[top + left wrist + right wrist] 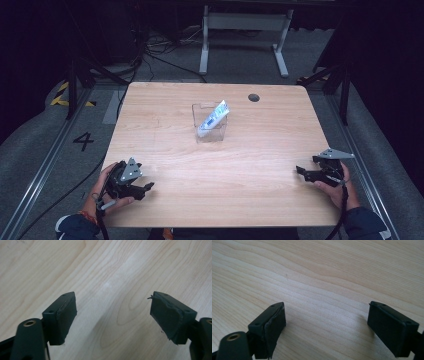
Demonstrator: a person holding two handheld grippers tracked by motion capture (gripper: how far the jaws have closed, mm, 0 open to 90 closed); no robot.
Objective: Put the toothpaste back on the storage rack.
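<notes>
Both hand-held grippers, left (pixel 148 186) and right (pixel 299 170), are resting open and empty; reaching carelessly risks toppling the clear plastic box (pixel 210 131) holding the white-and-blue tube (pixel 213 117).

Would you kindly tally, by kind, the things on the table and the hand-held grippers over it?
Clear plastic box: 1
White and blue tube, leaning in the box: 1
Hand-held grippers, left and right, both open and empty: 2
Total: 4
</notes>
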